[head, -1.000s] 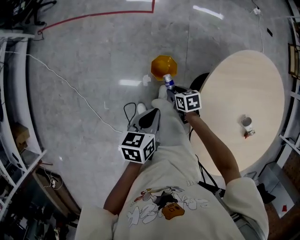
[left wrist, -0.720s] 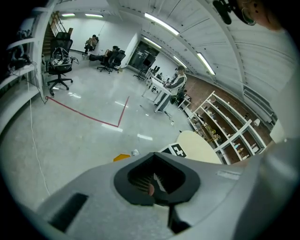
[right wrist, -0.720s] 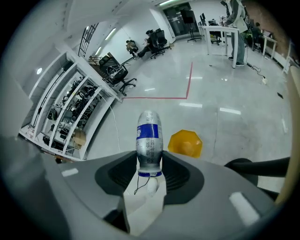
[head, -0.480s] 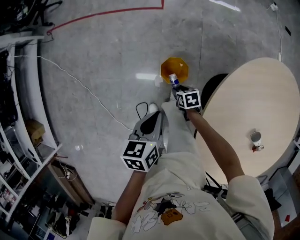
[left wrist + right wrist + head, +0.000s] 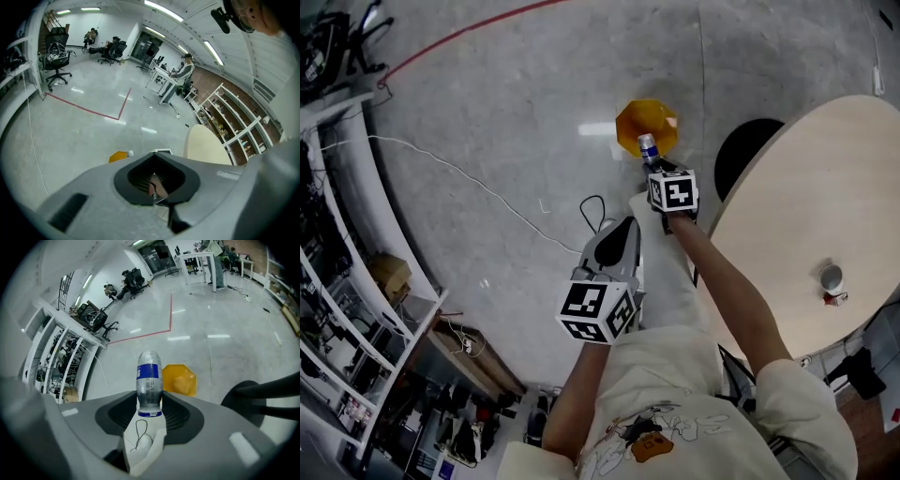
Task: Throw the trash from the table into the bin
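Note:
My right gripper (image 5: 654,169) (image 5: 149,405) is shut on a clear plastic bottle (image 5: 648,147) (image 5: 149,380) with a blue label, held by its lower end and pointing away from me. In the head view the bottle overlaps the near edge of the orange bin (image 5: 647,125) (image 5: 180,379), which stands open on the floor. My left gripper (image 5: 617,246) (image 5: 159,190) hangs lower left, over the person's trouser leg, jaws closed on a small brownish scrap (image 5: 157,186). The left gripper view shows the bin (image 5: 118,156) farther ahead.
The round pale table (image 5: 806,216) (image 5: 206,145) is at the right, with a small cup (image 5: 832,278) near its edge. Its black base (image 5: 750,150) (image 5: 253,399) sits on the floor beside the bin. A white cable (image 5: 478,187) crosses the floor; shelves (image 5: 356,309) line the left.
Both grippers have moved down and forward toward the bin. The bottle, short of the bin before, now overlaps its near rim in the head view.

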